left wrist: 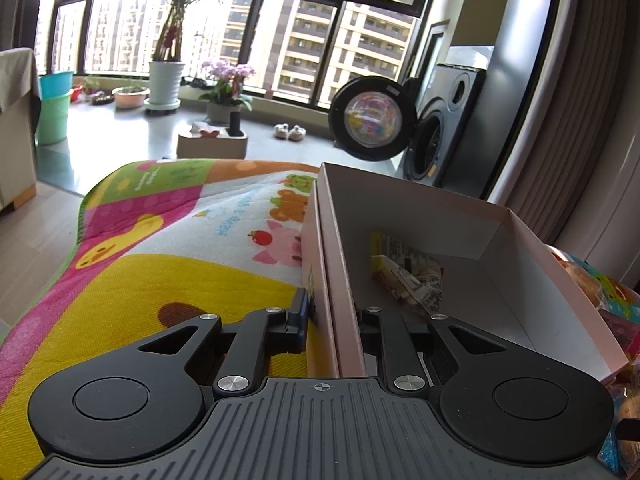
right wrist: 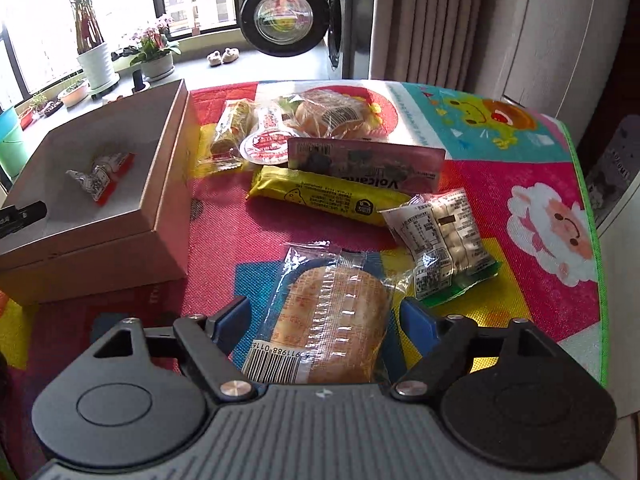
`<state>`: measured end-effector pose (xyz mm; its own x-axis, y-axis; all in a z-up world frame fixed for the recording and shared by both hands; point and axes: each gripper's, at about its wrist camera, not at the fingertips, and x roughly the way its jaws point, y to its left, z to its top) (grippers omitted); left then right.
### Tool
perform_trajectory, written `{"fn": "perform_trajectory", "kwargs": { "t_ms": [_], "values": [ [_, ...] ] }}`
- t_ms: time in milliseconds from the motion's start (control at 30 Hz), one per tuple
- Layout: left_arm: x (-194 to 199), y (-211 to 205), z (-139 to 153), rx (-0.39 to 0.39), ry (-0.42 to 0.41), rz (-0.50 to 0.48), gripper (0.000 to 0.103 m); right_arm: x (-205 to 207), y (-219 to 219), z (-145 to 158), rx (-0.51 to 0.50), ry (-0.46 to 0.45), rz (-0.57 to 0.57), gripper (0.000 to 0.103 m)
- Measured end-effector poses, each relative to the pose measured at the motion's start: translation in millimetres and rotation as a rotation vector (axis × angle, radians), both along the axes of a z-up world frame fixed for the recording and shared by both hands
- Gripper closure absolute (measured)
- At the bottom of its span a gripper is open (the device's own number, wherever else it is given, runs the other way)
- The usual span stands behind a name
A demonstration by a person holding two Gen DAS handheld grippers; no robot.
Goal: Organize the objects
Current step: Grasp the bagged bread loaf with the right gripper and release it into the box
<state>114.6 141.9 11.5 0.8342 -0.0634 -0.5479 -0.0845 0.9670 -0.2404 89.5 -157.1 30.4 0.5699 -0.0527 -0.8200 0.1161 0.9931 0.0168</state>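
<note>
1. Right gripper (right wrist: 326, 322): jaws spread wide, one on each side of a clear-wrapped bread packet (right wrist: 330, 316) lying on the play mat (right wrist: 520, 160).
2. Left gripper (left wrist: 332, 320): closed onto the near wall of the cardboard box (left wrist: 332, 264), one finger outside, one inside.
3. Box interior: one small snack packet (left wrist: 408, 280).
4. Beyond the bread: white nut bag (right wrist: 444, 236), yellow bar (right wrist: 324, 196), further wrapped snacks.

Sunlit windows (left wrist: 304, 40), potted plants (left wrist: 166, 80), open washing machine (left wrist: 436, 140), grey floor (left wrist: 120, 136).
</note>
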Motion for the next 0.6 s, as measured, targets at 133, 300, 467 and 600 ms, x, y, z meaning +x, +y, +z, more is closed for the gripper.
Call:
{"fn": "perform_trajectory", "kwargs": {
  "t_ms": [133,300,467,600],
  "values": [
    [0.0,-0.4,-0.2,-0.003,0.001,-0.002,0.085,-16.4,4.7,8.2,-0.004,0.028,0.02,0.048],
    [0.5,-0.7,0.0,-0.003,0.001,-0.003,0.085,-52.7,21.3,41.0,0.026,0.033,0.085,0.049],
    [1.0,-1.2,-0.4,-0.005,-0.001,-0.006,0.085,-76.2,44.6,98.4,0.102,-0.05,0.161,0.049],
    [1.0,-0.7,-0.6,-0.01,-0.002,-0.006,0.085,-71.4,66.8,151.8,0.168,-0.174,0.224,0.049]
  ]
}}
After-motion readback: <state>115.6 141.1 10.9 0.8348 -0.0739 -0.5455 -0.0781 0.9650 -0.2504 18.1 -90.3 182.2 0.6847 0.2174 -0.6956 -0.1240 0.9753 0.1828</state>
